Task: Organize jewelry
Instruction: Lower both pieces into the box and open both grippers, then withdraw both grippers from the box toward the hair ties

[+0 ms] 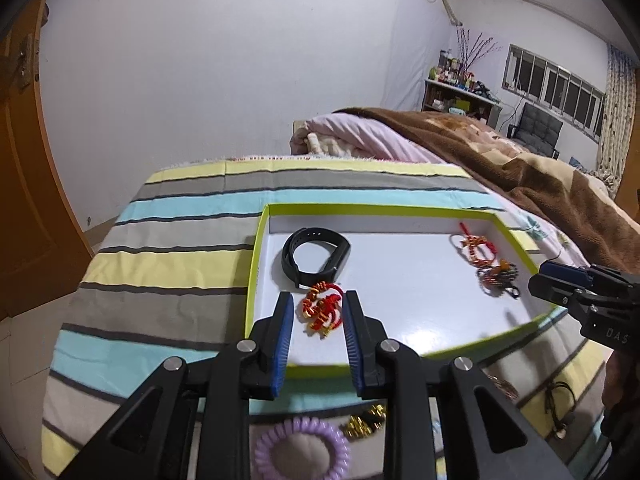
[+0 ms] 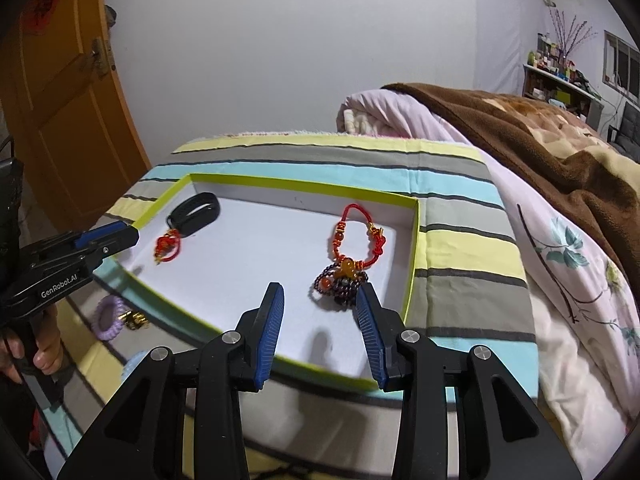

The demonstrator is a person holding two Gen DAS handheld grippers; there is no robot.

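A shallow white tray with a lime-green rim (image 1: 256, 256) (image 2: 412, 248) lies on the striped bed cover. In it are a black wristband (image 1: 316, 256) (image 2: 196, 214), a red-and-gold knotted bracelet (image 1: 322, 310) (image 2: 167, 249), a red cord bracelet (image 1: 474, 246) (image 2: 356, 236) and a dark beaded bracelet (image 1: 498, 278) (image 2: 340, 284). My left gripper (image 1: 317, 300) is open over the tray's near edge, its fingers on either side of the red-and-gold bracelet. My right gripper (image 2: 320, 292) is open and empty, just in front of the beaded bracelet.
Outside the tray, near its front edge, lie a purple spiral hair tie (image 1: 300, 452) (image 2: 108, 316), a small gold piece (image 1: 362, 422) (image 2: 134, 320) and a black cord (image 1: 560, 404). A pink quilt and brown blanket (image 2: 520, 140) lie to the right. A wooden door (image 2: 52, 92) stands at the left.
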